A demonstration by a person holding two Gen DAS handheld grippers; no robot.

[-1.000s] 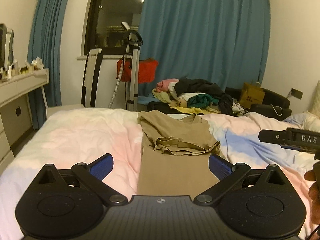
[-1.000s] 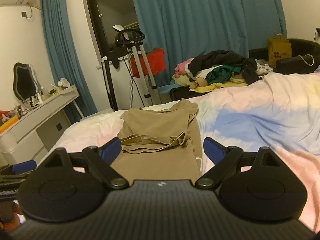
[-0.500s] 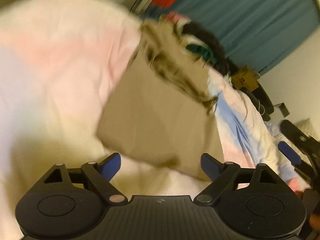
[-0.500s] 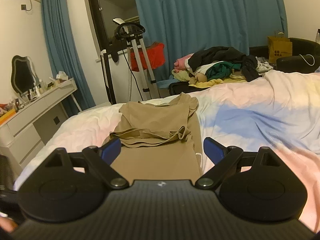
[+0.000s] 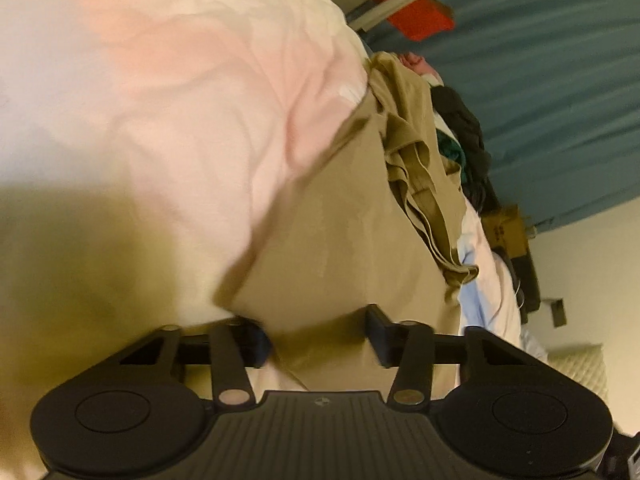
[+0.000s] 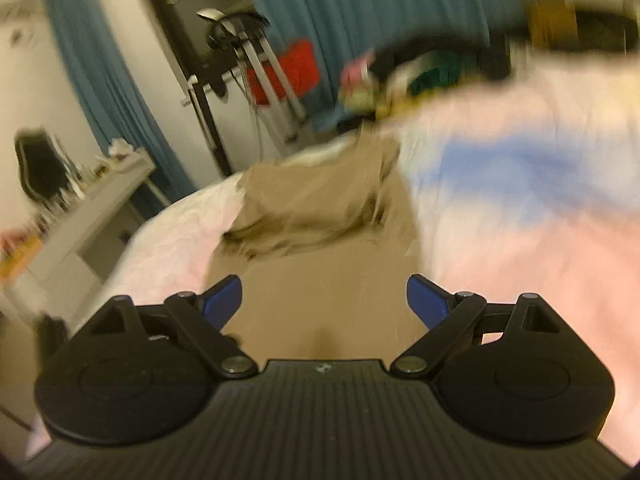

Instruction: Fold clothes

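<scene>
Risk sat mostly with the left gripper, at about 6 o'clock in its own view: its jaws had just been closing around the near corner of the tan garment, and cloth lay between them, but a gap showed on both sides, so they were not yet pinching it. If they had shut on too thin an edge, the corner could have slipped free on the lift; if they had dug low, they might have caught the pink bedcover beneath and dragged it up too. The gripper was also rolled hard over, so a lift from there could have twisted the fold.

Over at the right gripper, the jaws stood spread wide, the garment's near hem lying between them untouched. With only one corner taken, the cloth would likely have pulled askew.

The garment lay on the bed, running from 6 toward 12 o'clock: a smooth flat tan panel near the grippers, with its far part already doubled back into a rumpled, layered bunch. It looked thin, soft and limp
</scene>
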